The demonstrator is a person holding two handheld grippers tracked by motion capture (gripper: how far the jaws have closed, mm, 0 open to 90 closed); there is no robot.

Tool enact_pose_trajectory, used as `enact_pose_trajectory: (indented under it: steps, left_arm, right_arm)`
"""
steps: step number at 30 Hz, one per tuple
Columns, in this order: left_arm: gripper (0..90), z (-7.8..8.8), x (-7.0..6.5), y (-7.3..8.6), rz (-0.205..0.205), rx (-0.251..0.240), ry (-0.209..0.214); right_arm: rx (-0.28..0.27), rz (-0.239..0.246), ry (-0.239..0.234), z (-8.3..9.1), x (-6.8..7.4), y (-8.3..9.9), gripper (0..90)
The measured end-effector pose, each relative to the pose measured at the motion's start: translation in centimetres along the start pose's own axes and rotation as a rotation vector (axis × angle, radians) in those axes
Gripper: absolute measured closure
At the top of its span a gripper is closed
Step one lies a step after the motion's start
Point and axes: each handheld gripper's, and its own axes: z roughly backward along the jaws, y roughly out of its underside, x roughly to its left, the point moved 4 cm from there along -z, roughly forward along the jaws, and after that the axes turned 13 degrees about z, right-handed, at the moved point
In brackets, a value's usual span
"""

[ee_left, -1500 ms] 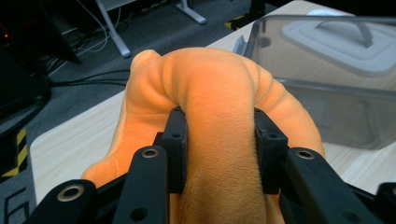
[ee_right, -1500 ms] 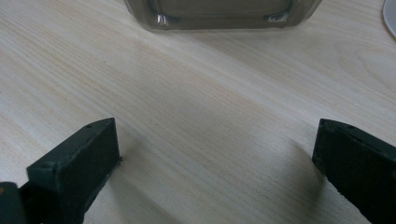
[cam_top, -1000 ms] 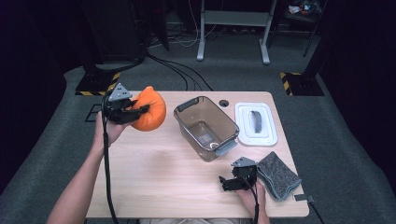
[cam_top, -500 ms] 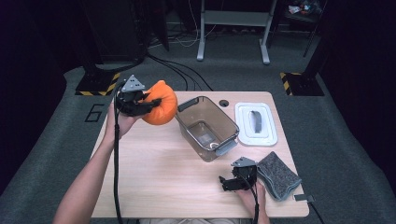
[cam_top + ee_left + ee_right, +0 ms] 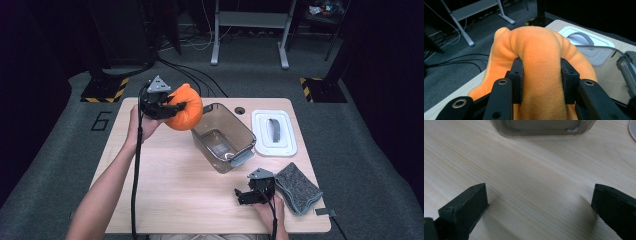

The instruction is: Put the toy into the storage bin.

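Plush orange pumpkin [image 5: 184,107], ribbed and fuzzy, was pinched between left gripper [image 5: 172,106] fingers, held above desk [image 5: 165,190] beside clear rectangular plastic bin [image 5: 222,136]. Right gripper [image 5: 244,196] fingers were spread, nothing grasped.

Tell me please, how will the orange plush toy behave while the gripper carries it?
Probably soft: the plush bulges around the left gripper where its jaws pinch it. It likely is light, since that pinch alone holds it above the table. Its fuzzy surface should resist slipping, and dropping it into the bin seems harmless.
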Motion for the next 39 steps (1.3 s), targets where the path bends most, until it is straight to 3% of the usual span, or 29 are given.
enact_pose_trajectory:
  steps: [18,24,27,39]
  left_arm:
    - [61.9,-4.3,-2.8,-1.1,-0.003,0.019,0.043]
    - [61.5,-5.7,-3.2,-0.9,0.007,0.034,0.066]
    - [61.4,-6.5,-3.4,-0.7,0.036,0.046,0.097]
    - [60.9,-8.9,-4.5,0.9,0.028,0.084,0.106]
  right_arm:
    - [-0.004,0.019,0.005,0.0,-0.1,0.0,0.0]
    - [-0.004,0.019,0.003,0.0,-0.1,0.0,0.0]
    - [-0.004,0.02,0.0,0.0,-0.1,0.0,0.0]
    - [-0.007,0.017,-0.001,0.0,-0.1,0.0,0.0]
